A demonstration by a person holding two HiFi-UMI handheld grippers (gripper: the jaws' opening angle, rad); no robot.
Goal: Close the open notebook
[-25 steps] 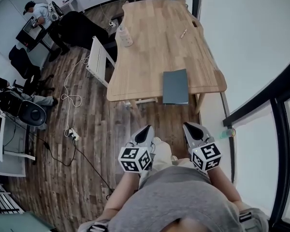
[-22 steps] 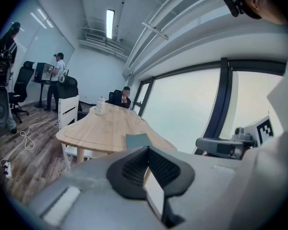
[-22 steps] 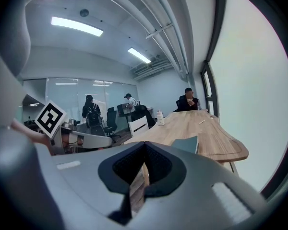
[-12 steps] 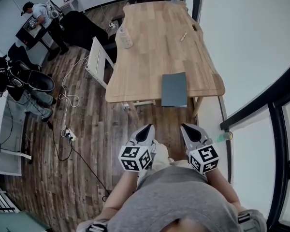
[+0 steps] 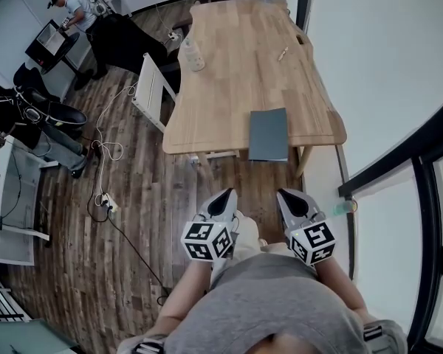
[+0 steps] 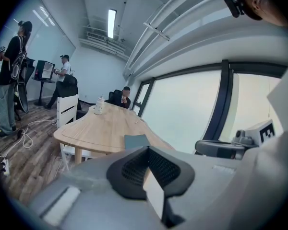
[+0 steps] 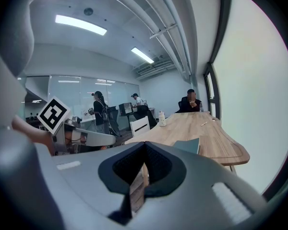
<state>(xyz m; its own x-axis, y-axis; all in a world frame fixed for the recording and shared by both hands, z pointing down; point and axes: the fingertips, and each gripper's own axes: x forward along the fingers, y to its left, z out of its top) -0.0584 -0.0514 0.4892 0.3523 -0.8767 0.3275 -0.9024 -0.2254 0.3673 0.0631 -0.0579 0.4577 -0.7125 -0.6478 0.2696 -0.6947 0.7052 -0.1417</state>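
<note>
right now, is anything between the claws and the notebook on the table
Nothing visible does: only floor lies between the left claw, the right claw and the notebook at the near edge of the table.

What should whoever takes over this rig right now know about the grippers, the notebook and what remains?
Left hand-held gripper: jaws shut, empty, held close to the body and short of the table.
Right hand-held gripper: jaws together, empty, also away from the table.
Notebook: lies flat at the near edge of the wooden table, grey cover up, nothing touching it.
Done: the notebook looks closed.
Left: apparently nothing. Check from closer up that the cover lies fully flat.
</note>
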